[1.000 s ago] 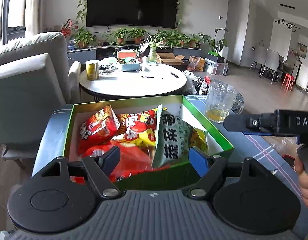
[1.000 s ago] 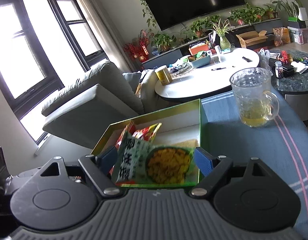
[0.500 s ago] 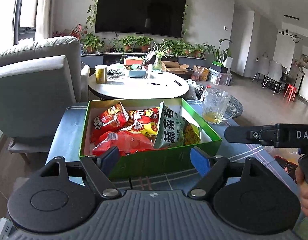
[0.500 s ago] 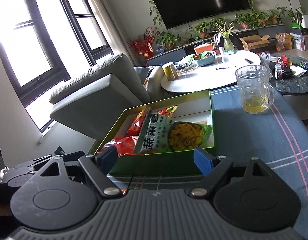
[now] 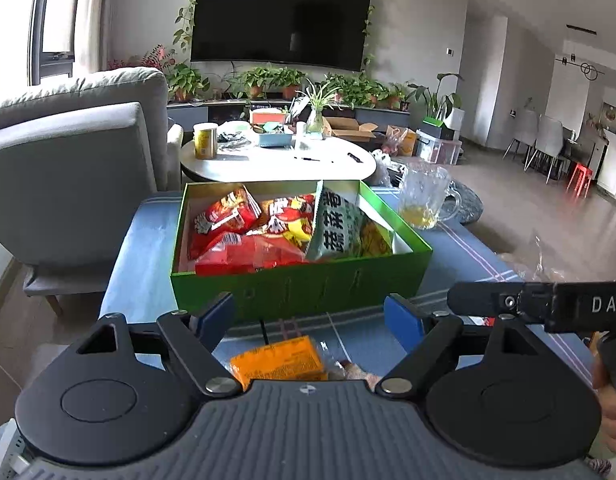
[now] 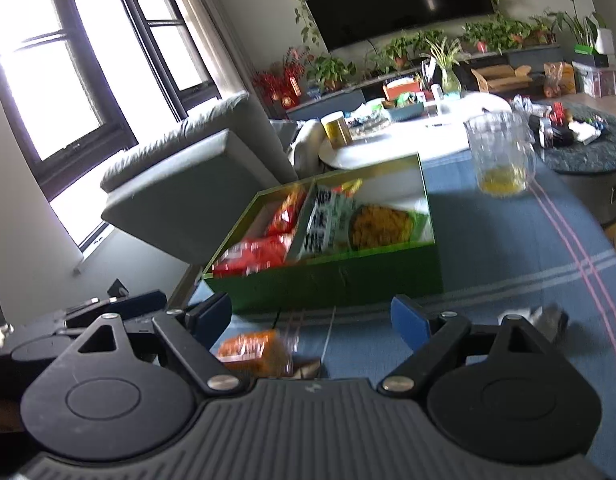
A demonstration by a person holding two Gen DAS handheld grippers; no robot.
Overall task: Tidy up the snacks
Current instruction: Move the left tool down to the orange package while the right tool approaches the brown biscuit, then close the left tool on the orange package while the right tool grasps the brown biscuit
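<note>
A green box (image 5: 299,292) stands on the blue tablecloth and holds red snack bags (image 5: 243,252) on its left and a white-green snack bag (image 5: 340,232) on its right. It also shows in the right wrist view (image 6: 348,280), blurred. An orange snack pack (image 5: 277,360) lies on the cloth in front of the box, also in the right wrist view (image 6: 251,350). My left gripper (image 5: 310,316) is open and empty above that pack. My right gripper (image 6: 312,316) is open and empty, near the box's front wall.
A glass mug (image 5: 424,200) with some yellow liquid stands right of the box. A small wrapped item (image 6: 544,318) lies on the cloth at the right. A grey armchair (image 5: 67,168) is at the left, and a white round table (image 5: 279,160) behind the box.
Both grippers have drawn back from the box toward me. The white-green bag that sat between the right fingers now lies in the box. The orange pack has come into view.
</note>
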